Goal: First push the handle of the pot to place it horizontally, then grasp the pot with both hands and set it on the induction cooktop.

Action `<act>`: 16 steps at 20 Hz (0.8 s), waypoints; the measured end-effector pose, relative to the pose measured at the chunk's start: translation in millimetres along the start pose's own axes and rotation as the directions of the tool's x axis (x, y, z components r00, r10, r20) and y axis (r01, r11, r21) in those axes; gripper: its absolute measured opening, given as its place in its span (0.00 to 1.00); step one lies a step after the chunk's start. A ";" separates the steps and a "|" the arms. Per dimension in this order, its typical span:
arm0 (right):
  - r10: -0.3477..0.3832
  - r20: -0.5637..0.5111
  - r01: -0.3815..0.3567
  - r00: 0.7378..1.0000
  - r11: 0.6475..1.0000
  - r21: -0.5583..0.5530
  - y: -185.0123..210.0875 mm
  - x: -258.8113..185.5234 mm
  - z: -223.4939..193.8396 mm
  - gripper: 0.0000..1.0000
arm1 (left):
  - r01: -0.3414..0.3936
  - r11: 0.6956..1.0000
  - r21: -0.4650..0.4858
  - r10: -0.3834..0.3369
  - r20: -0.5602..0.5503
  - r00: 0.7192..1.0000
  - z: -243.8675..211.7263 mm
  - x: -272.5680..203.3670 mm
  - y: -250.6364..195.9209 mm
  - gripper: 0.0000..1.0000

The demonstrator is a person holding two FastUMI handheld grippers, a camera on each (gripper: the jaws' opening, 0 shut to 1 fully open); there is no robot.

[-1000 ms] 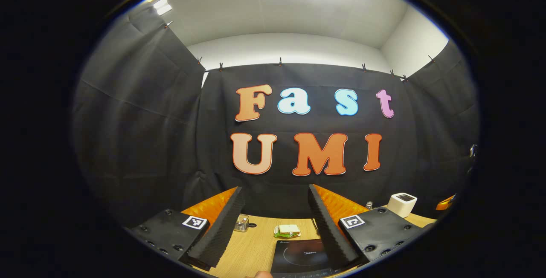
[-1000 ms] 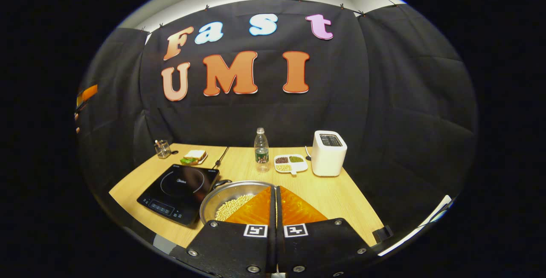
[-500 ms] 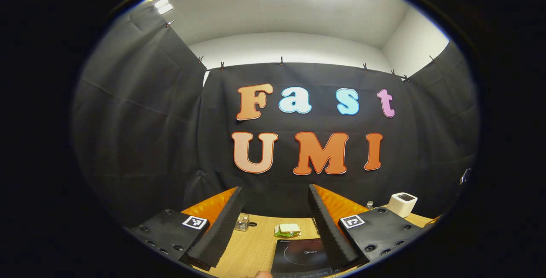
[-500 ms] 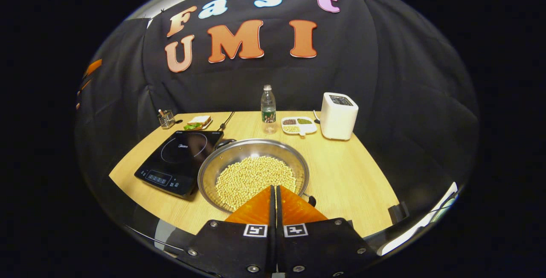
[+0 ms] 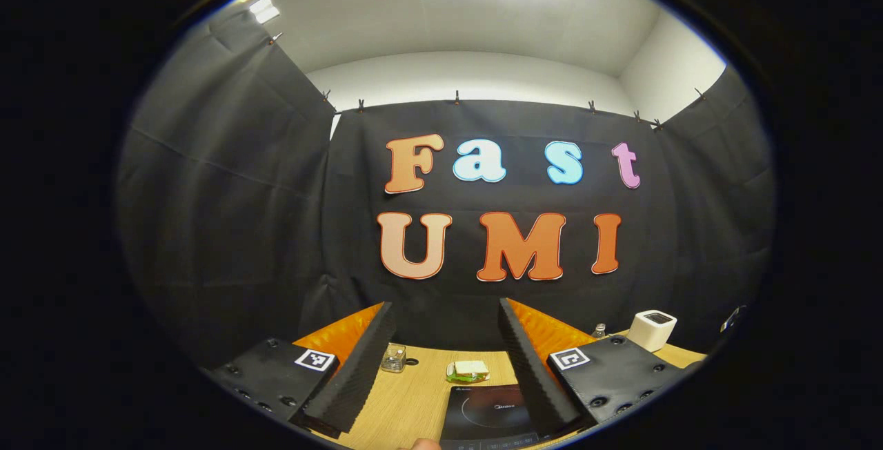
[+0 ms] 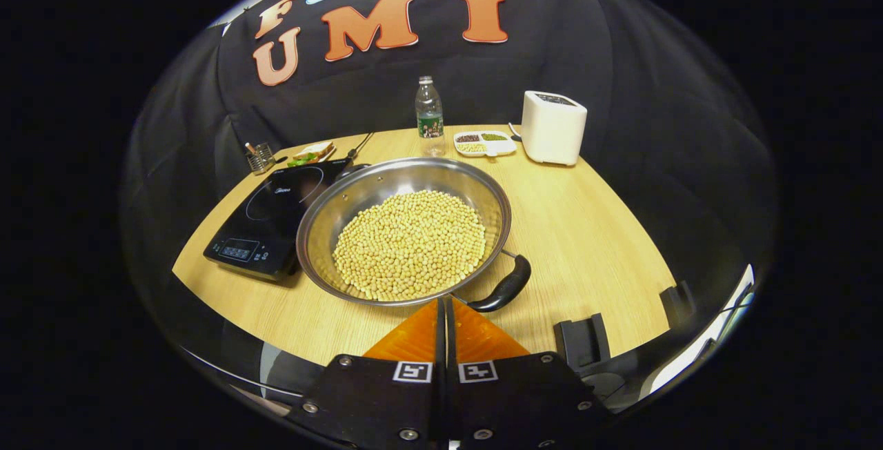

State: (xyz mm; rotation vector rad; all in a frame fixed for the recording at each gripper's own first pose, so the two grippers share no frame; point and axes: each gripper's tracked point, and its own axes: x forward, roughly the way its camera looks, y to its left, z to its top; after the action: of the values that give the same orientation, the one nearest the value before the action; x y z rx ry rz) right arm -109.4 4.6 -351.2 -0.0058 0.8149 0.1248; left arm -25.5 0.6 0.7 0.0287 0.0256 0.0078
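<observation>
The round steel pot [image 6: 407,229], heaped with pale beans [image 6: 410,243], sat mid-table beside the flat glassy induction cooktop [image 6: 265,219]. The right gripper [image 6: 445,308], fingers pressed together, hovered by its curved handle [image 6: 507,288]. The left gripper [image 5: 445,360] was spread.

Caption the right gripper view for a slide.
Shut right claw poised near the bean-filled pot's handle, cooktop alongside.

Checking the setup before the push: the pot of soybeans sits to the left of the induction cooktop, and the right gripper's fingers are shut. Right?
Not quite. In the right gripper view the pot sits to the right of the induction cooktop, not the left. The right gripper fingers are indeed shut.
</observation>
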 end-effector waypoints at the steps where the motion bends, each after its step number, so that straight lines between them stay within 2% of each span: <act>1: 0.000 -0.011 0.000 1.000 1.000 0.004 0.1 3.2 -3.6 0.00 | 0.000 1.000 0.001 0.000 -0.001 1.000 0.0 0.0 0.0 0.98; 5: -0.024 -0.029 0.024 0.999 1.000 0.011 -4.4 16.6 -9.3 0.00 | 0.001 1.000 0.001 -0.001 -0.005 1.000 -1.5 -0.9 -0.7 0.99; 9: -0.015 -0.020 0.016 1.000 0.999 0.045 -4.9 22.0 -5.5 0.00 | -0.003 1.000 0.003 0.003 -0.015 1.000 -3.9 1.0 0.3 0.99; 16: -0.063 -0.003 0.064 0.998 0.997 0.041 -22.8 29.3 4.6 0.00 | -0.010 1.000 0.006 0.011 -0.013 1.000 -2.7 -0.1 2.2 0.98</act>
State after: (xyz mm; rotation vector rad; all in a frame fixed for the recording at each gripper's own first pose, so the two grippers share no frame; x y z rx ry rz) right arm -83.6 -14.6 -370.3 0.0069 0.8176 0.0481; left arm -25.7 2.9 -2.0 0.0350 0.0388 0.0184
